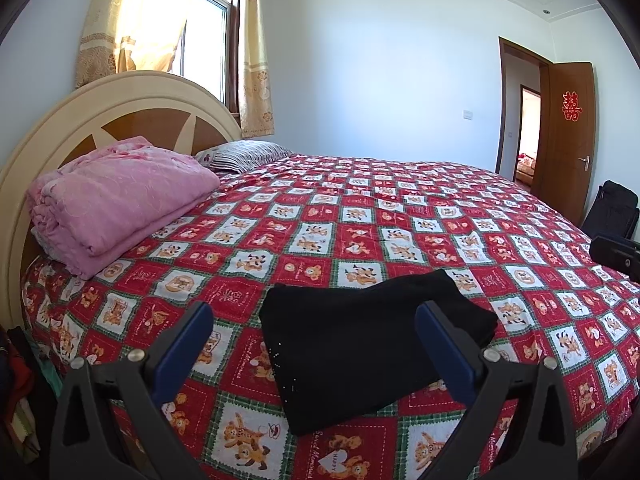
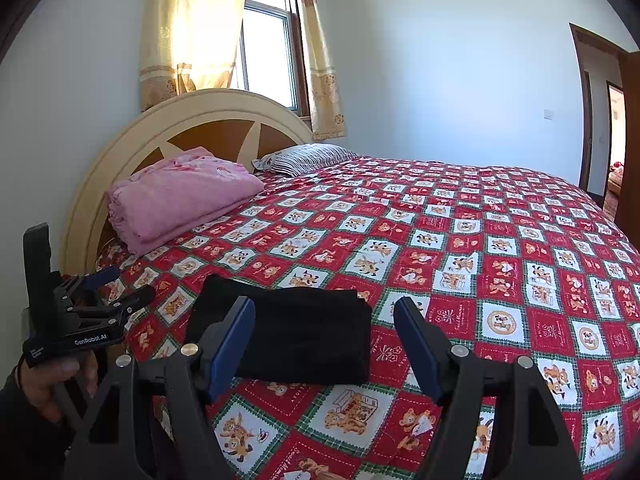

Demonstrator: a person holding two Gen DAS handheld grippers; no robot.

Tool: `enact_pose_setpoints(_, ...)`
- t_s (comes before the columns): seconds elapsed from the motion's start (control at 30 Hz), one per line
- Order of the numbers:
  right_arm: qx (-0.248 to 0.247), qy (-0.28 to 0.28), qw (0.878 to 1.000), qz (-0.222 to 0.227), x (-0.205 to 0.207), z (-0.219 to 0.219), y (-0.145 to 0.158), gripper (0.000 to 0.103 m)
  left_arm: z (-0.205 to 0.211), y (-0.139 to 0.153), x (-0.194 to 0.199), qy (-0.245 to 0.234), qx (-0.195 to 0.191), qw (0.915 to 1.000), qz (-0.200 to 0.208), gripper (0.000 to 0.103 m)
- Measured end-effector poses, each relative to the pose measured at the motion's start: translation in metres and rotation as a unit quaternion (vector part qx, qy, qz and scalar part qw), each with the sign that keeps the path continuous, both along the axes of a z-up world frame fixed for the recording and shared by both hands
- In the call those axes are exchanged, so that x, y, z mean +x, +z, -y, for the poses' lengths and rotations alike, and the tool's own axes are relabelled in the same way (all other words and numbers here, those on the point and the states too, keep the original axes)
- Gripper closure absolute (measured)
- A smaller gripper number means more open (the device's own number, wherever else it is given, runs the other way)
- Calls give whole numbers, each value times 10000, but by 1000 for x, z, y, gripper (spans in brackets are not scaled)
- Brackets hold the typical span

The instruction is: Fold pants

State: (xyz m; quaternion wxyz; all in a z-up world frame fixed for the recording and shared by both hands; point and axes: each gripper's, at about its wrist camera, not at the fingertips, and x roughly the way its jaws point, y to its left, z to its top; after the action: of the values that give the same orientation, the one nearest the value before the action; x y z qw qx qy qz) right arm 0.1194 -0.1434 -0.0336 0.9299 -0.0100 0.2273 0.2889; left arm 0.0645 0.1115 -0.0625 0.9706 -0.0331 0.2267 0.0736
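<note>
From the left wrist view, the left gripper [image 1: 314, 320] hangs with its jaws wide apart and nothing between the pads, above the near edge of the bed [image 1: 400, 208]. The black pants [image 1: 360, 340] lie just ahead on the red patterned bedspread, folded into a compact, roughly rectangular stack with layered edges showing at its right side; a folded pink blanket [image 1: 116, 200] sits well apart by the headboard. From the right wrist view, the right gripper [image 2: 324, 328] also stands open and empty, with the pants [image 2: 288, 332] lying flat on the bedspread beyond its left finger. The folding looks largely done. The fabric appears soft, light and limp, so layers may slide or sag; a pinch through all layers at a folded edge or corner seems safest.
</note>
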Motion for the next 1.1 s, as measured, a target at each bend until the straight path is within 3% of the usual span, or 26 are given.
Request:
enact_pose_setpoints(0.33,-23,-27,10000,77,-3,0,0,29,4,3,-2,-25,82,10000,42,0)
enact_pose_setpoints(0.67,-56,-45,9999,137,-4,2,3,29,1,23,-12,-1,50,9988,481,0)
enact_pose_setpoints(1.1,-172,-10,9998,130,-4,-5,0,29,-6,15,-7,79,-94,9994,326,0)
